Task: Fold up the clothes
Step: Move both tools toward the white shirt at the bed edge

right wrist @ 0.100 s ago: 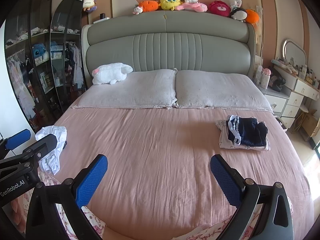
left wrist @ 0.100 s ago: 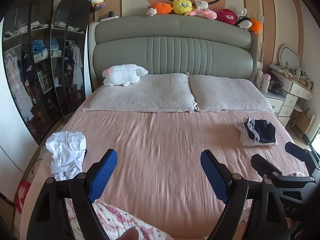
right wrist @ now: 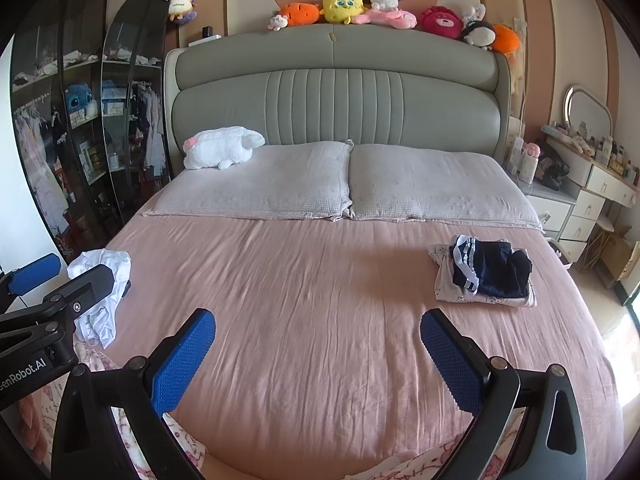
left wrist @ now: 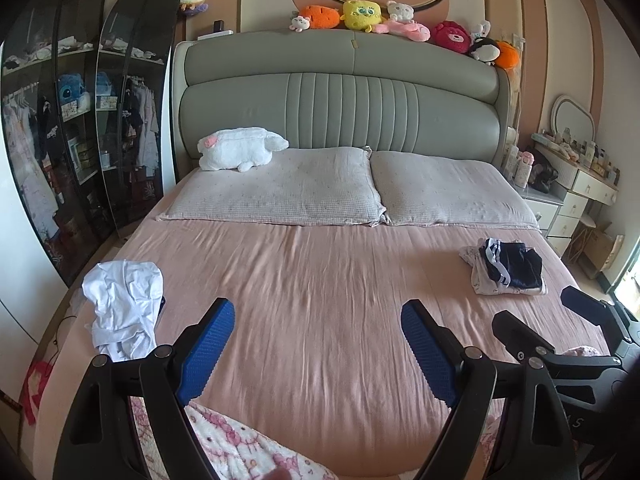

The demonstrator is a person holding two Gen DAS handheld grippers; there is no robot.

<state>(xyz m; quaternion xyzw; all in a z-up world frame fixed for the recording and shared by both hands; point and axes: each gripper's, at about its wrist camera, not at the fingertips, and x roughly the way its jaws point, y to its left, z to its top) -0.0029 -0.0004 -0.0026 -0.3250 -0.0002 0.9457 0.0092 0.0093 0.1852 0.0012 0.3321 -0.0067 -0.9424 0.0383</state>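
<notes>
Left wrist view: looked along the left hand-held gripper (left wrist: 318,330), blue pads (left wrist: 206,348) spread well apart over bare pink bed sheet (left wrist: 320,288), nothing between them. Crumpled white garment (left wrist: 122,314) at about nine o'clock, near the bed's left edge, just beyond the left pad. Folded stack of clothes (left wrist: 506,270), dark blue piece with white stripes on top of a pale one, at about two o'clock toward the bed's right side. Pink floral fabric (left wrist: 248,446) at six o'clock, under the gripper frame at the near edge of the bed. Right hand-held gripper (left wrist: 560,312) seen from the side at three o'clock, black fingers spread. Two grey pillows (left wrist: 288,188) at twelve o'clock against the padded headboard (left wrist: 344,92), a white plush toy (left wrist: 240,152) on the left pillow.

Right wrist view: looked along the right hand-held gripper (right wrist: 318,336), jaws wide apart, empty, over the same pink sheet (right wrist: 320,300). Folded stack (right wrist: 486,274) at about two o'clock, well clear of the right pad (right wrist: 450,356). White garment (right wrist: 102,294) at nine o'clock, partly hidden behind the left hand-held gripper (right wrist: 60,272), whose fingers stood apart just in front of it; contact with the cloth could not be told. Floral fabric (right wrist: 176,446) at six to seven o'clock along the near edge.
</notes>
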